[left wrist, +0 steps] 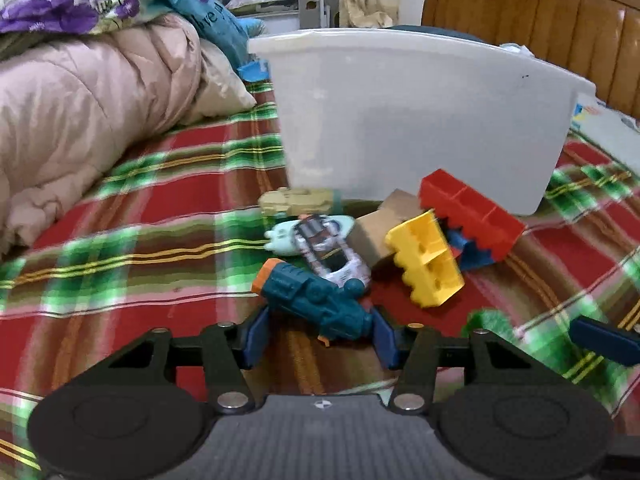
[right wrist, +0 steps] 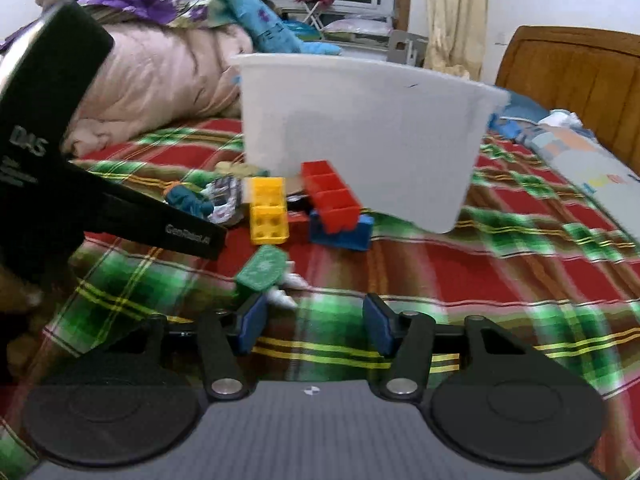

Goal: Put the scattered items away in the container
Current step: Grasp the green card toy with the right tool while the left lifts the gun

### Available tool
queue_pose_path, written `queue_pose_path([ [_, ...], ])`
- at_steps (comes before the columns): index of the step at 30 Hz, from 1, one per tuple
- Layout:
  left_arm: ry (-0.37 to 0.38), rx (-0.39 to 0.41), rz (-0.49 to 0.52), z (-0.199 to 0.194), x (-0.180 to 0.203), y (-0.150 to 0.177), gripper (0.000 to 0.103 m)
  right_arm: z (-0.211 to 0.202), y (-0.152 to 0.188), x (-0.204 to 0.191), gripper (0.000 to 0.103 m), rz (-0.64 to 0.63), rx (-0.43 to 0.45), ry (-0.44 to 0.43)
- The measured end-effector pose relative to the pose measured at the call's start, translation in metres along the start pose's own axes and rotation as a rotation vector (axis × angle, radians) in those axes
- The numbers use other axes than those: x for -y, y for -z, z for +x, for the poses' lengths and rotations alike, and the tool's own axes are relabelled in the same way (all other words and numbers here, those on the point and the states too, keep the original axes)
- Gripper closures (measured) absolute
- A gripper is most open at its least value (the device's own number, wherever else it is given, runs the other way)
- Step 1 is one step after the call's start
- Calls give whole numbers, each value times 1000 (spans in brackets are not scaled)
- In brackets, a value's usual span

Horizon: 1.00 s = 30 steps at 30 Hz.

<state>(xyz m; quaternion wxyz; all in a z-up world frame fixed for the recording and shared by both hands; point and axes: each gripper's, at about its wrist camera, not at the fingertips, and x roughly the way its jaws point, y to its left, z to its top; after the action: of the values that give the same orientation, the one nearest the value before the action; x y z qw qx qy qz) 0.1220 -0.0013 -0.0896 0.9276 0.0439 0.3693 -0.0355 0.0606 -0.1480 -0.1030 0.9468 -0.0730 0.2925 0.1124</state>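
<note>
A white plastic bin [left wrist: 420,120] stands on the plaid bedspread, also in the right wrist view [right wrist: 360,132]. Toys lie in a heap before it: a teal toy train [left wrist: 316,300], a white toy car [left wrist: 332,256], a yellow brick [left wrist: 428,264], a red brick [left wrist: 472,216], a blue brick [right wrist: 344,232] and a cardboard piece [left wrist: 376,232]. My left gripper [left wrist: 318,338] is open, its pads either side of the train's near end. My right gripper [right wrist: 314,322] is open and empty, with a green and white toy [right wrist: 264,268] just ahead of its left pad.
A pink quilt [left wrist: 88,120] and flowered bedding are piled at the left. A wooden headboard [left wrist: 540,24] stands behind the bin. A picture book [right wrist: 588,164] lies at the right. The left gripper's body [right wrist: 60,168] fills the left of the right wrist view.
</note>
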Motion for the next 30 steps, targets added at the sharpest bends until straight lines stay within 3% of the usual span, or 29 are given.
queue_pose_path([
  [13, 40, 12, 3, -35, -37, 33, 46, 14, -6, -23, 43, -42, 28, 15],
  [16, 43, 17, 3, -36, -38, 37, 46, 16, -6, -19, 46, -19, 15, 12],
  [18, 46, 21, -3, -36, -38, 38, 46, 14, -6, -18, 63, -20, 17, 13],
  [30, 69, 50, -30, -44, -35, 21, 46, -12, -16, -15, 64, -55, 90, 22],
])
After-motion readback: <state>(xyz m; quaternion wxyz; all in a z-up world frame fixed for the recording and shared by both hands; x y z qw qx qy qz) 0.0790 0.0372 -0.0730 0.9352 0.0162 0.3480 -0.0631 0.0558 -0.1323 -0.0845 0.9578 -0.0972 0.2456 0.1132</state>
